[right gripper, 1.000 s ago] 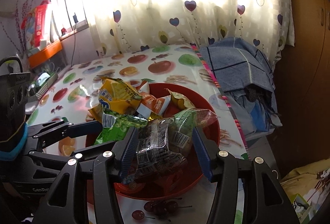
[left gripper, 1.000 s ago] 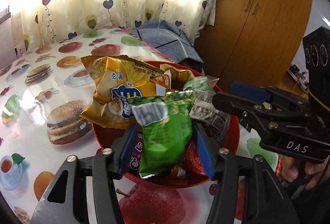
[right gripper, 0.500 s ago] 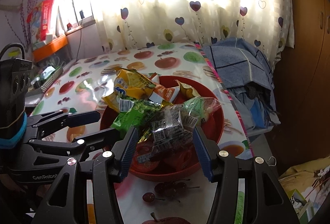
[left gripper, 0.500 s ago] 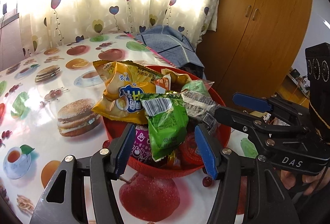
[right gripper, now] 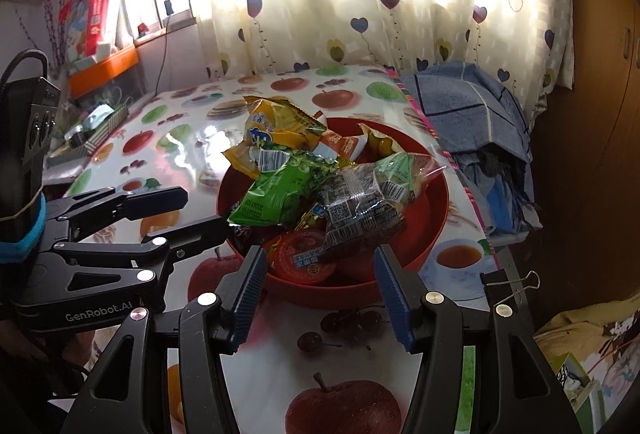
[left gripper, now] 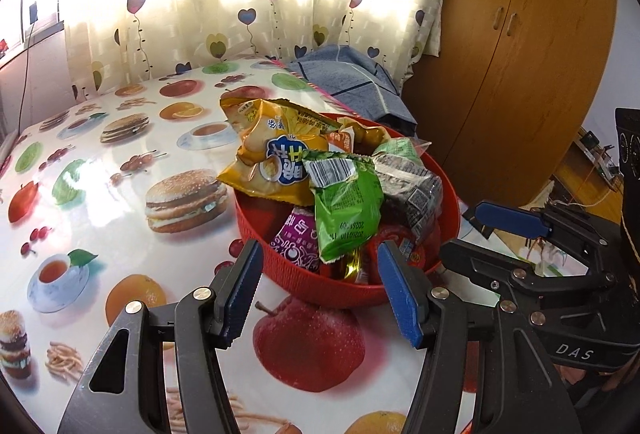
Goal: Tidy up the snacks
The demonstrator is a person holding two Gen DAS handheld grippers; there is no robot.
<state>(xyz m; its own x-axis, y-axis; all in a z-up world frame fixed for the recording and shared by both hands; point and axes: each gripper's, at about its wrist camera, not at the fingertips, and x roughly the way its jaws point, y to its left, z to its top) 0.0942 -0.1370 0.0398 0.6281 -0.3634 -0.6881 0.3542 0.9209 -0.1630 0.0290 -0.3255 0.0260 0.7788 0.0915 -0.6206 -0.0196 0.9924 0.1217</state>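
Observation:
A red bowl (left gripper: 332,290) (right gripper: 432,202) sits on the printed tablecloth, heaped with snacks. On top lie a yellow bag (left gripper: 276,158) (right gripper: 280,130), a green bag (left gripper: 346,202) (right gripper: 284,186) and a clear dark packet (left gripper: 408,186) (right gripper: 360,210). A purple packet (left gripper: 298,242) and a red-lidded cup (right gripper: 304,254) lie lower down. My left gripper (left gripper: 318,254) (right gripper: 204,210) stands open just short of the bowl's near rim, holding nothing. To its right, my right gripper (right gripper: 319,254) (left gripper: 464,230) is opening, with nothing between its pads.
The table's right edge (right gripper: 464,186) runs close past the bowl, with a blue checked cloth (right gripper: 472,114) heaped beyond it. A wooden wardrobe (left gripper: 520,54) stands at the right. A small tray of clutter (right gripper: 92,130) lies at the table's left edge, below an orange shelf.
Both grippers have drawn back from the bowl toward me. The green bag and the clear dark packet, earlier between the pads, now rest in the bowl.

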